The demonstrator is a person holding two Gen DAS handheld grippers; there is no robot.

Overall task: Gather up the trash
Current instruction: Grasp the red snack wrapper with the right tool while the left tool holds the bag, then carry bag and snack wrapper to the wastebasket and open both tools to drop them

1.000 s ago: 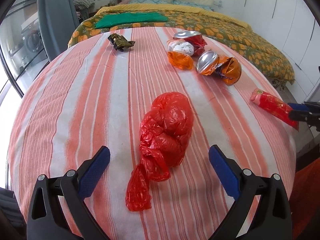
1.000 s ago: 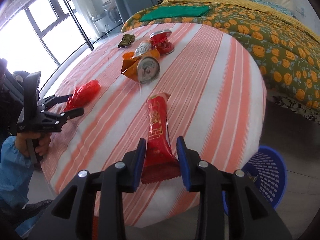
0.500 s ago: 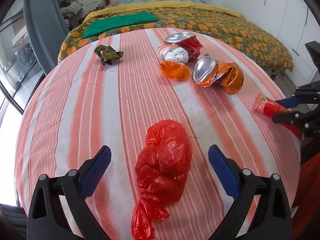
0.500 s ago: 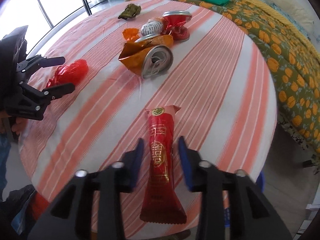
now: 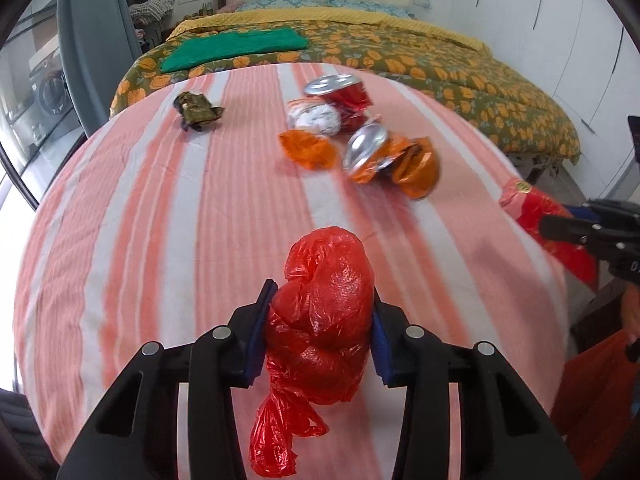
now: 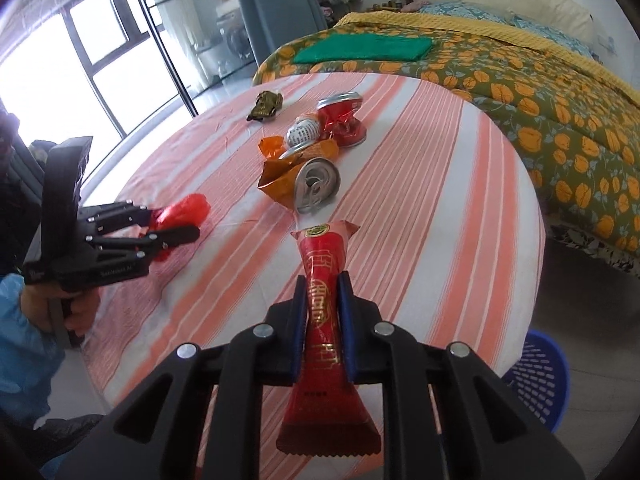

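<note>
The left gripper (image 5: 320, 332) is closing its jaws on the crumpled red plastic bag (image 5: 326, 320) between them: light, soft, best squeezed mid-bulge. The right gripper (image 6: 323, 316) is clenched on the slick, flat red foil snack wrapper's (image 6: 324, 308) waist.

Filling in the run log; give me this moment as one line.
left gripper: closing on red bag | right gripper: shut on red wrapper | cans: on table
</note>
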